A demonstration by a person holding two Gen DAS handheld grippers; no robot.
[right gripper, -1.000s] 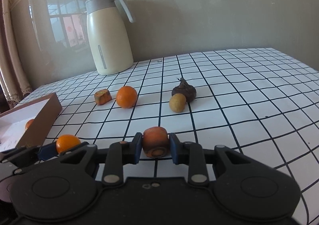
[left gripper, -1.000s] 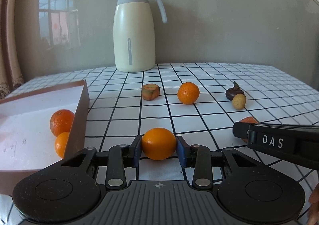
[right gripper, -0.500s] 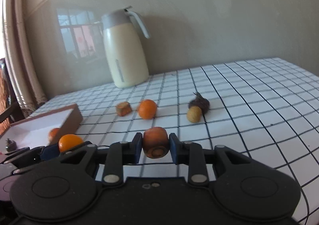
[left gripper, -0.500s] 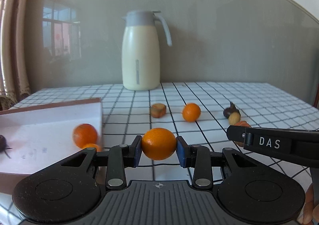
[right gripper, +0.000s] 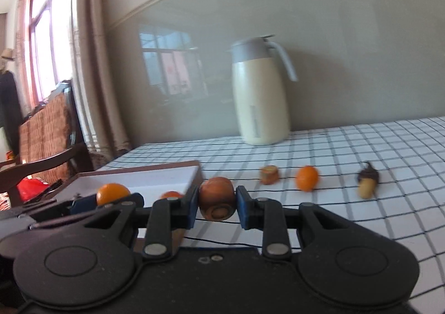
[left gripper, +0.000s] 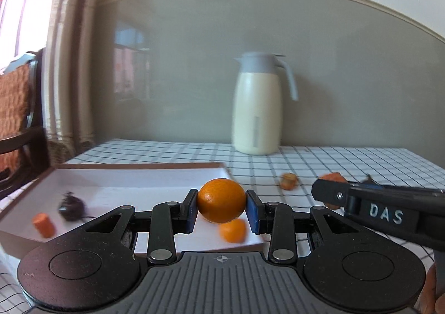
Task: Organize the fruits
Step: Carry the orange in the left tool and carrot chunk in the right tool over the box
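My left gripper (left gripper: 221,212) is shut on an orange (left gripper: 221,200) and holds it above the near right corner of a shallow brown box with a white inside (left gripper: 116,183). In the box lie another orange (left gripper: 233,232), a dark fruit (left gripper: 71,206) and a carrot piece (left gripper: 43,225). My right gripper (right gripper: 217,209) is shut on a carrot chunk (right gripper: 217,198) and holds it just right of the box (right gripper: 144,181). It shows as a black arm marked DAS in the left wrist view (left gripper: 383,212).
On the checked tablecloth lie a carrot piece (right gripper: 269,174), an orange (right gripper: 307,182), and a yellow piece against a dark fruit (right gripper: 367,183). A cream thermos jug (right gripper: 261,97) stands at the back by the wall. A wooden chair (right gripper: 47,141) is at the left.
Both grippers have risen and swung left toward the box, each keeping its load. The box now fills the left view and its contents show.
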